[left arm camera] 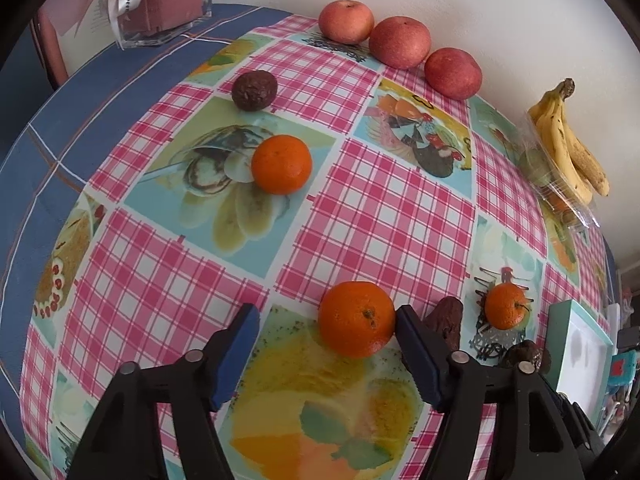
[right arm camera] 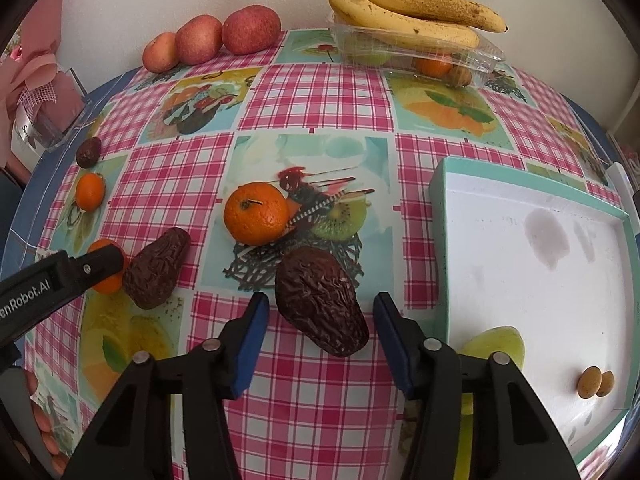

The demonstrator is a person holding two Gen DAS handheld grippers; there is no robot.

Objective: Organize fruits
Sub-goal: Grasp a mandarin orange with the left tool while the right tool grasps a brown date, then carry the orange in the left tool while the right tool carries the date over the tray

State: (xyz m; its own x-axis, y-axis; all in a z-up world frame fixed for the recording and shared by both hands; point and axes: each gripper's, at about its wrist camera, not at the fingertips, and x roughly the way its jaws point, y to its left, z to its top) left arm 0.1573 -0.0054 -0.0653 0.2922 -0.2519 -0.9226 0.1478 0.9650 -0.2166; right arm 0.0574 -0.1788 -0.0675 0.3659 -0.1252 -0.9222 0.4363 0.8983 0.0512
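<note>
My left gripper (left arm camera: pixel 326 318) stands open low over the checked tablecloth. A mandarin (left arm camera: pixel 356 318) sits between its blue fingers, touching the right one. In the right wrist view that same gripper (right arm camera: pixel 60 272) shows from the side with the mandarin (right arm camera: pixel 106 268) partly hidden behind it. My right gripper (right arm camera: pixel 322 304) is open, its fingers on either side of a dark wrinkled avocado (right arm camera: pixel 320 300) lying on the cloth. A second avocado (right arm camera: pixel 158 272) lies to its left and a mandarin (right arm camera: pixel 256 212) just beyond.
Three apples (left arm camera: pixel 400 42) line the back wall. Bananas (right arm camera: pixel 412 12) rest on a clear plastic box (right arm camera: pixel 476 56) holding fruit. A white tray with a teal rim (right arm camera: pixel 520 184) at the right holds a green fruit and two small brown ones. A far mandarin (left arm camera: pixel 282 164), a small avocado (left arm camera: pixel 254 90) and a glass box (left arm camera: pixel 160 4) lie left.
</note>
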